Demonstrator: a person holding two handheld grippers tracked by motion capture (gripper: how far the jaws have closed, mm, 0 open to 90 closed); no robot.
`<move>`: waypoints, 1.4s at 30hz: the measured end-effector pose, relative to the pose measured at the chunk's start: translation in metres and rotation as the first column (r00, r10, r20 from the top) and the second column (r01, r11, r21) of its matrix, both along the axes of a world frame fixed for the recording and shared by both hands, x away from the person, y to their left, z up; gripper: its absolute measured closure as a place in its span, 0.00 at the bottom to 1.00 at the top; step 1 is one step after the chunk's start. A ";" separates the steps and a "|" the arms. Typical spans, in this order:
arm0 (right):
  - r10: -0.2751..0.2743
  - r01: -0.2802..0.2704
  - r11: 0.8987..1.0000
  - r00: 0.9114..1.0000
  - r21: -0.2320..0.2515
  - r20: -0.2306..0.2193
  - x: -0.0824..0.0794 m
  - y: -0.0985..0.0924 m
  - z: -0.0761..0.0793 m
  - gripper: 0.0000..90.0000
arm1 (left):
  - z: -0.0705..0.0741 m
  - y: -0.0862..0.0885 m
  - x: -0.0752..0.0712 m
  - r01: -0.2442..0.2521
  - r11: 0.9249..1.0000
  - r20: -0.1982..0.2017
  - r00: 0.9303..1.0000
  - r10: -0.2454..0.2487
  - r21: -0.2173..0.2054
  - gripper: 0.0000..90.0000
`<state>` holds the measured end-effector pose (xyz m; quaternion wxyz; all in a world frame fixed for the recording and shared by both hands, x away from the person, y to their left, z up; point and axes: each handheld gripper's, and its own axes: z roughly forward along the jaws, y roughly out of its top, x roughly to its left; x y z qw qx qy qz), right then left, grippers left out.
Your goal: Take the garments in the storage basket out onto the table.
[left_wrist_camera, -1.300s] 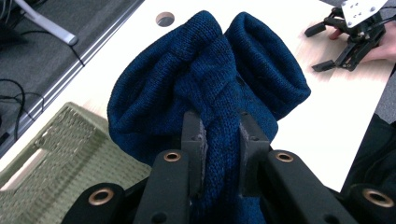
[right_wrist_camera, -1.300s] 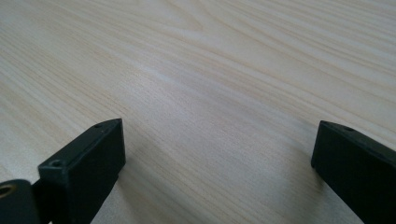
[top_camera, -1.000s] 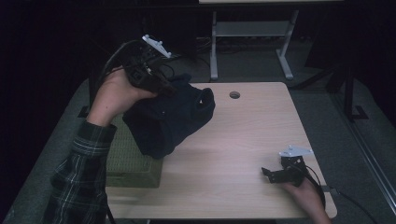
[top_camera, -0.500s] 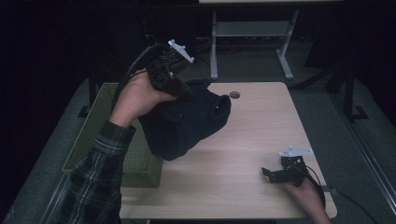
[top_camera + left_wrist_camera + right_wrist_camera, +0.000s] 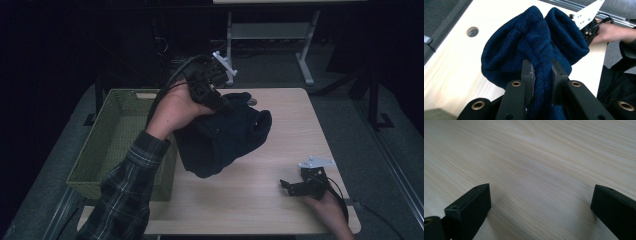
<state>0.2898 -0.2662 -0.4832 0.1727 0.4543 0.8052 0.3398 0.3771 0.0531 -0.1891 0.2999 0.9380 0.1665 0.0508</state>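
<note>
Left gripper (image 5: 220,102) clamped on a dark blue knit garment (image 5: 225,135), held up over the table (image 5: 300,125).

In the left gripper view the two black jaws pinch a fold of the garment (image 5: 536,52) between their pads, and the rest of the cloth bunches beyond the tips and hangs below them. In the high view the bundle droops under the left gripper, its lower end near the tabletop; whether it touches the wood I cannot tell. The green basket (image 5: 110,145) sits beside the left forearm, at the table's edge. The right gripper (image 5: 295,186) rests low on the table, well apart from the garment, its jaws spread wide over bare wood with nothing between them.
</note>
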 end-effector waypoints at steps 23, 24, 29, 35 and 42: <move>0.003 -0.003 1.000 1.000 0.002 -0.003 0.000 0.000 0.000 0.03 | -0.083 -0.056 0.007 0.045 0.999 -0.118 0.992 -0.045 -0.009 0.85; 0.005 -0.005 1.000 1.000 0.001 -0.003 0.000 0.000 0.000 0.03 | -0.087 -0.057 0.008 0.044 0.999 -0.124 0.991 -0.045 -0.008 0.85; 0.007 -0.007 1.000 1.000 0.002 -0.002 0.000 0.000 0.000 0.03 | -0.107 -0.060 0.016 0.037 0.999 -0.151 0.988 -0.039 -0.010 0.85; 0.008 -0.008 1.000 1.000 0.002 -0.001 0.000 0.000 0.000 0.03 | -0.131 -0.066 0.023 0.028 1.000 -0.173 0.984 -0.027 0.002 0.85; 0.013 -0.013 1.000 1.000 -0.001 0.000 0.000 0.000 0.000 0.03 | -0.158 -0.072 0.031 0.016 1.000 -0.179 0.984 -0.012 0.023 0.85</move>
